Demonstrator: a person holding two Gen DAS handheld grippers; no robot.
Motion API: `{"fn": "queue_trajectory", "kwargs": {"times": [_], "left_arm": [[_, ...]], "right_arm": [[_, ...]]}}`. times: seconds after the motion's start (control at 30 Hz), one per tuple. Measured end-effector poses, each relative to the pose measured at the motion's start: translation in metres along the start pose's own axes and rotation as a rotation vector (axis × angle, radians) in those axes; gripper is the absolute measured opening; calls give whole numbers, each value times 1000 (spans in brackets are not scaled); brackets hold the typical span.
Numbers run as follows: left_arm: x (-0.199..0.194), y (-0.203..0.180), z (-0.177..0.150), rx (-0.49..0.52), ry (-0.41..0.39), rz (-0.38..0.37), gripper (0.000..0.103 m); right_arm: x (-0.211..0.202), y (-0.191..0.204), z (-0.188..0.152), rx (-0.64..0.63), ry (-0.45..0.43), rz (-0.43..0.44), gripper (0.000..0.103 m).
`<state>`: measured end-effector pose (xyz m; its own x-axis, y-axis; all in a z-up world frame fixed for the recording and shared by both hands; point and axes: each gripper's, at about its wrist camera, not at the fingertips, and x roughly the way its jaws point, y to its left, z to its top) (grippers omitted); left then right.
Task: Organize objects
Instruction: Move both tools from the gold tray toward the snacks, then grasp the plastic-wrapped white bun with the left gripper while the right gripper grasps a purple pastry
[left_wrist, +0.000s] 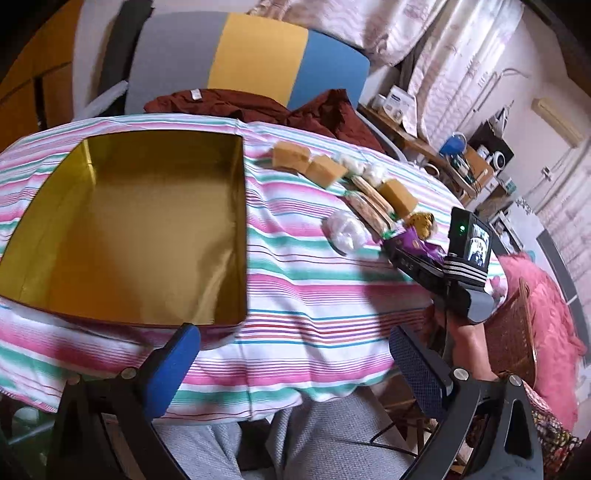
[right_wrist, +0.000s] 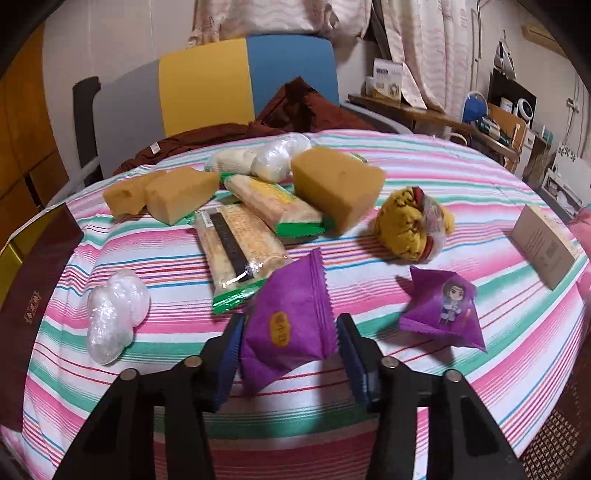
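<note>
Right gripper (right_wrist: 288, 350) has its pads closed in on the purple snack packet (right_wrist: 286, 328), long axis pointing away toward the biscuit packs, while the gold box (left_wrist: 147, 229) sits off left, nearer the wide-open, empty left gripper (left_wrist: 295, 365).

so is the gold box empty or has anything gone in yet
Empty. The left wrist view looks straight into the gold box and shows only its bare shiny floor; the snacks all lie outside it on the striped cloth.
</note>
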<state>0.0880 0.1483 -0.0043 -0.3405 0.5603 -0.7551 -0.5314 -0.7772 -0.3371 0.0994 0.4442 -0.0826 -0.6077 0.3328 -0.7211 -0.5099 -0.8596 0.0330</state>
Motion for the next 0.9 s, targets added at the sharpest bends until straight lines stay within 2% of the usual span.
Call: {"fn": "queue_trajectory", "kwargs": {"times": [0.07,0.2,0.27,0.37,0.47,0.67,0.73,0.9], "left_arm": [[4,-8,4,29,1,-21,103],[14,-26,18,80,5,-74,103],[20,-36,27,96,2,-73,103],[32,-53,41,174,-38,-9,103],[54,-69,58,238,-39,44,103],[117,-81,84,246,45,105,103],[140,-81,88,260,76,171,103],[179,-87,88,326,121,252,103]], "right_arm": [[1,3,-2,-7,-17,14,39],[1,-2,-7,26,-52,39,37],[1,-4,-9,36,-62,48,37],[1,-4,-10,38,-76,52,37],[1,-4,-12,42,-87,56,37],[1,-8,-15,64,-105,77,37],[1,-8,-16,67,-109,80,37],[1,-9,-17,75,-121,87,37]]}}
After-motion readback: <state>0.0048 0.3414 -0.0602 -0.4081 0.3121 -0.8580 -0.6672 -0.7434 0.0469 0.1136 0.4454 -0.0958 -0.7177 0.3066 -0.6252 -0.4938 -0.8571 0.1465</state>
